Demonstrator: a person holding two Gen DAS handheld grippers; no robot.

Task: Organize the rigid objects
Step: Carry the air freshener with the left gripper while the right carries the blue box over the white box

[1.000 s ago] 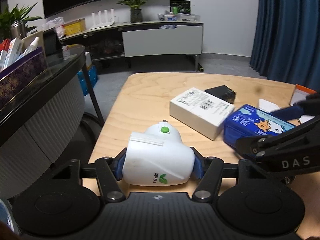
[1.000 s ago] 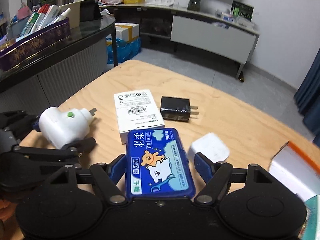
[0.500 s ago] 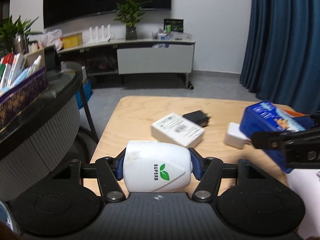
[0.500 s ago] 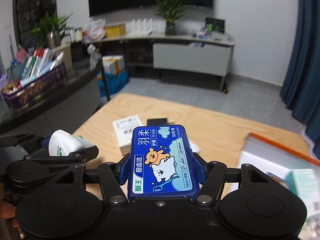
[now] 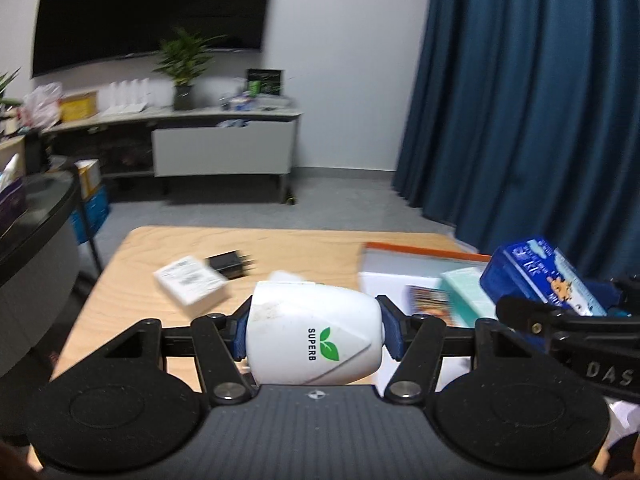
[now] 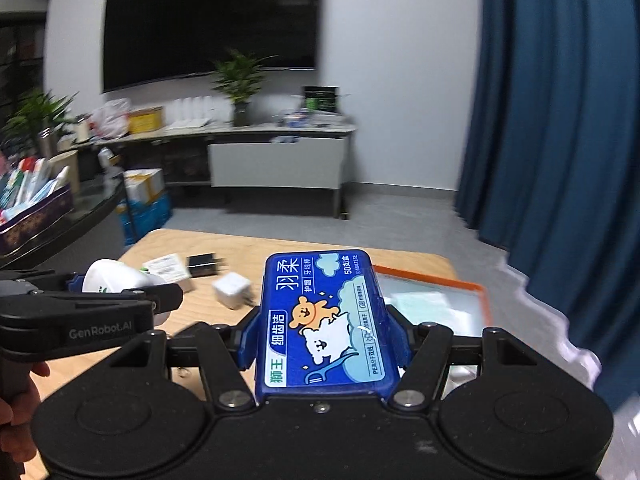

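Right wrist view shows the right hand-held gripper (image 6: 324,340) pinching a blue floss-pick box (image 6: 324,320) across its narrow width, pads pressed to both long sides, the box's long axis running forward along the fingers. It is held up above the table (image 6: 224,246). Ahead and to the right, lower down, lies an orange-rimmed tray (image 6: 460,284) with flat packets already in it; the blue box's far end overlaps the tray's near-left corner in this view, so the right hand is the nearer of the 2.

Left wrist view has the left hand-held gripper (image 5: 312,334) clamped on a white plug-in device (image 5: 312,340) marked SUPERB, gripped on its 2 flanks and also off the table. From here the tray (image 5: 420,251) sits forward and to the right, with the right hand-held gripper and its box between.

Left on the table, well apart from the tray: a white carton (image 5: 188,284), a black adapter (image 5: 230,265) just beside it, and a small white charger cube (image 6: 232,292).

My judgement: both loads are heading for the tray, and the coming move depends on swinging right and lowering without the 2 tools crossing.
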